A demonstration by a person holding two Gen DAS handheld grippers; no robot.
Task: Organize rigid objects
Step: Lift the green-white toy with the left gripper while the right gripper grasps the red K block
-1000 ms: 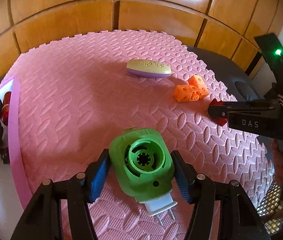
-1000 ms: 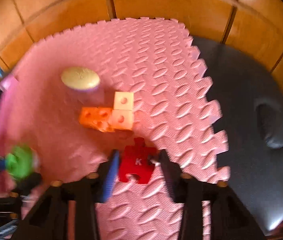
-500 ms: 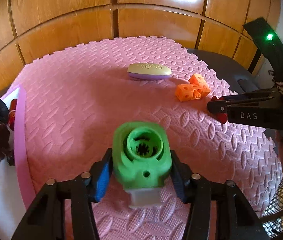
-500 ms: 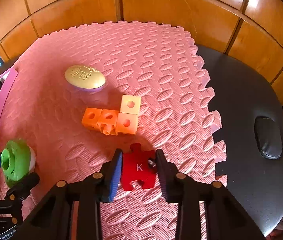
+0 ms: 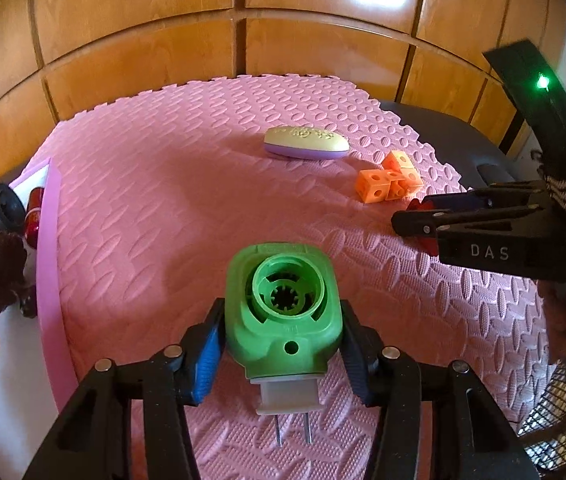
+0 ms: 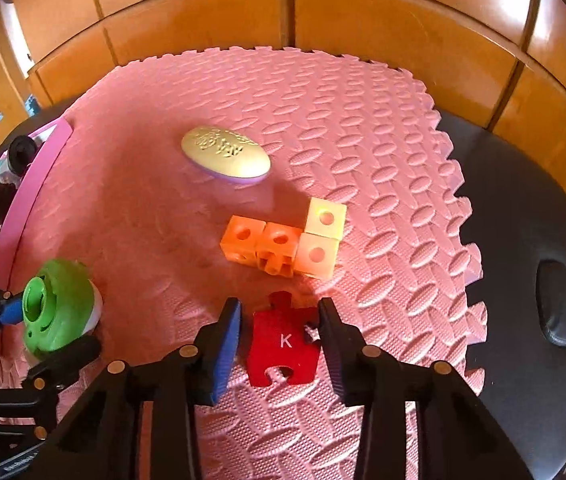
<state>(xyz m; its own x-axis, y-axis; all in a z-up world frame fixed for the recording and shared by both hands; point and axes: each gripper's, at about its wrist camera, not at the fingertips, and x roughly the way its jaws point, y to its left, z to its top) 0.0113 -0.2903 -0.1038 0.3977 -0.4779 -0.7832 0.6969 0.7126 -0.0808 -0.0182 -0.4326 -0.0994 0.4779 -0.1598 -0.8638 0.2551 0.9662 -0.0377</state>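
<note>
Green plastic plug-in unit sits clamped between the left gripper pads, prongs toward the camera, above the pink foam mat. Right gripper — jaws have just been opening, standing clear on both sides of the red puzzle piece, which lies flat on the mat just below the orange cube cluster. Risk: pads bear on the unit's rounded sides — it could twist or slip out in transit to the pink-rimmed tray at left.
</note>
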